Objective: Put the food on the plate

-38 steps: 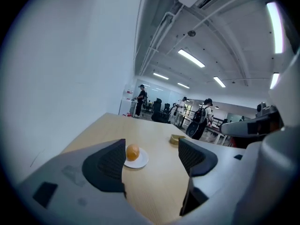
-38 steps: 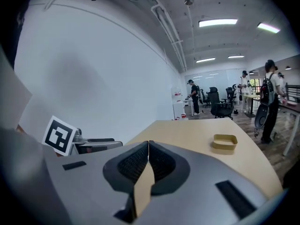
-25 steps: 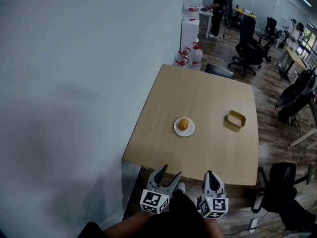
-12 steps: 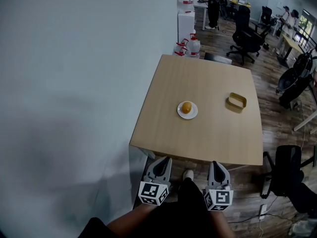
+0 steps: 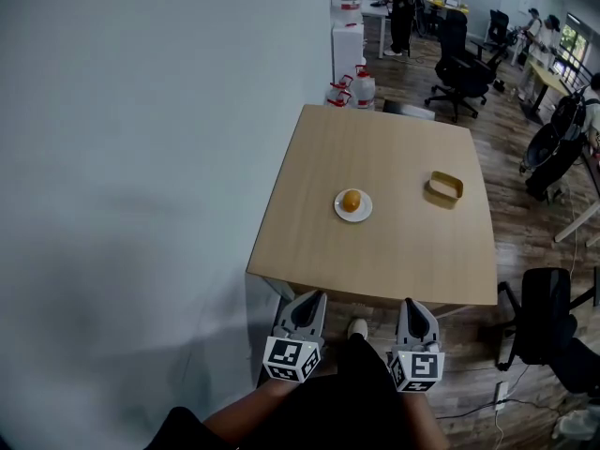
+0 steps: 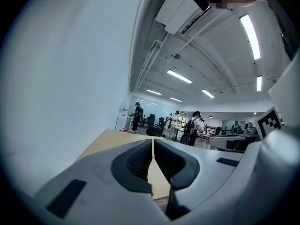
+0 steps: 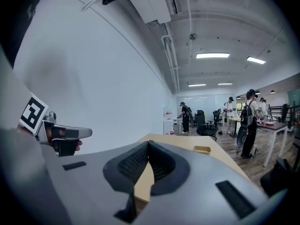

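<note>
Food (image 5: 352, 201) sits on the plate (image 5: 366, 212) — left hand-held gripper (image 5: 313, 296) and right hand-held gripper (image 5: 411, 302) both clenched, empty.

I see a pale wood desk (image 5: 394, 251), a white plate (image 5: 365, 213) under orange-yellow food (image 5: 352, 200), and a mustard tray (image 5: 446, 196) at its 3 o'clock. The grey left gripper (image 5: 316, 295) and right gripper (image 5: 409, 301) carry black-and-white square-marked cubes.

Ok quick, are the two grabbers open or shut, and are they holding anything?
Grey left gripper: closed, fingers together, holding nothing.
Grey right gripper: closed, fingers together, holding nothing.
</note>
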{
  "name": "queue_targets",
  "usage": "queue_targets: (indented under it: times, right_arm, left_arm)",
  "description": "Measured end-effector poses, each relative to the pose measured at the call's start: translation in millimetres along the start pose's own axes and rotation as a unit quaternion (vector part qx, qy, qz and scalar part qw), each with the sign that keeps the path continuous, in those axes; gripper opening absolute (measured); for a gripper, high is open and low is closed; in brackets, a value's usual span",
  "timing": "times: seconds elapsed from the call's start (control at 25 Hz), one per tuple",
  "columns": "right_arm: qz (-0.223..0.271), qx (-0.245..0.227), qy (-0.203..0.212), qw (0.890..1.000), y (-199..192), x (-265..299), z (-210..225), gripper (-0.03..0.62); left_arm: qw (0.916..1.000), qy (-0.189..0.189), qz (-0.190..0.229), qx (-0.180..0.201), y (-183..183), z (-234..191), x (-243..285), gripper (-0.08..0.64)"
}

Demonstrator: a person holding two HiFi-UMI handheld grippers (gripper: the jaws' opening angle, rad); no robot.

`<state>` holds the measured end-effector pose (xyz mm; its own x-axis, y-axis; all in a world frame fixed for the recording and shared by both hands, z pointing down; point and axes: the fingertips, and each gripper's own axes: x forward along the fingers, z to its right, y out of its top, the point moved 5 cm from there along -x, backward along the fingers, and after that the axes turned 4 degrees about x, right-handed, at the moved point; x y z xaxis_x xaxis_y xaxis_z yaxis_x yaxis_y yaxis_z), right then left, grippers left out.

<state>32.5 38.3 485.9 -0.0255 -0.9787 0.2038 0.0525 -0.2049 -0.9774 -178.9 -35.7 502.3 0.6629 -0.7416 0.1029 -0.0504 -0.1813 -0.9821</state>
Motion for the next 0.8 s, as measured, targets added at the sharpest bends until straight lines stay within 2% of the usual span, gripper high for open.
queue_targets:
  times: [0.44, 0.8]
  right_arm:
    - [0.002, -0.001, 0.008, 1.000, 10.5, 15.4, 7.3, 0.060]
    - [0.008, -0.023, 0.013, 1.000, 30.1, 17.1, 2.8, 0.060]
  left_arm:
    - [0.9997, 0.021, -0.008, -0.003, 1.3, -9.0, 12.0, 0.025]
    - [0.9995, 0.030, 0.000, 0.010, 17.9, -14.3, 8.8, 0.026]
